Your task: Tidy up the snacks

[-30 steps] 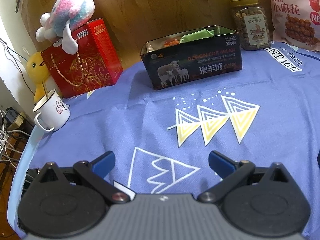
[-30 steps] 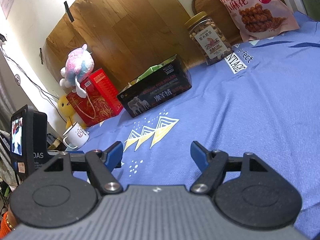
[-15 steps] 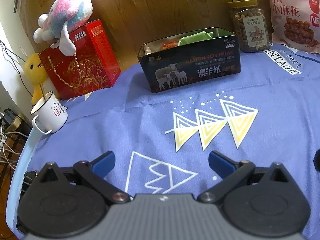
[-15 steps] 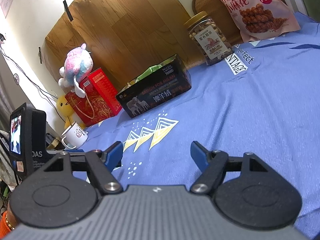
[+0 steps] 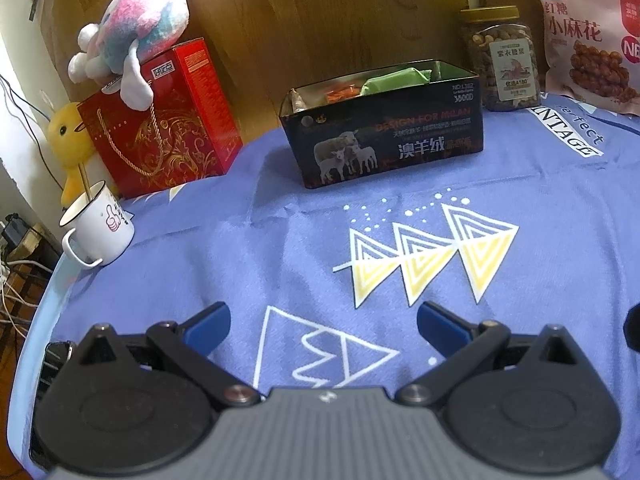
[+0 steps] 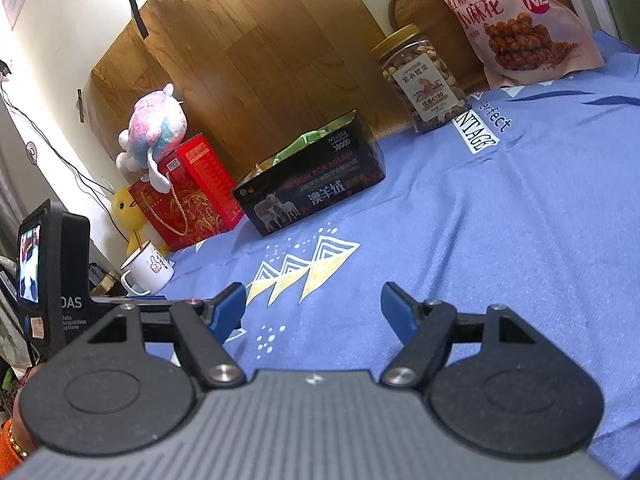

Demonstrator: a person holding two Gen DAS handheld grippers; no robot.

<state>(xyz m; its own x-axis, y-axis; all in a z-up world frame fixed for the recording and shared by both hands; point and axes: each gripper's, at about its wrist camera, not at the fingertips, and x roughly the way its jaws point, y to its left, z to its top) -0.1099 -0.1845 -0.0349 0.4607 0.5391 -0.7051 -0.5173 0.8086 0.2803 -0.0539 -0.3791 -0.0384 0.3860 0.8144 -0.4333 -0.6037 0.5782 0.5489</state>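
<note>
A black open box with sheep pictures stands at the back of the blue cloth and holds a green packet and orange snacks. It also shows in the right wrist view. A nut jar and a pink snack bag stand to its right. My left gripper is open and empty, low over the cloth, well short of the box. My right gripper is open and empty over the cloth near the front.
A red gift box with a plush toy on top stands left of the black box. A yellow duck toy and a white mug sit near the table's left edge. The left gripper's device shows at left in the right wrist view.
Both grippers have drawn back slightly toward the front of the table; the box and mug sit a little farther and higher in view. Jaws stay open.
</note>
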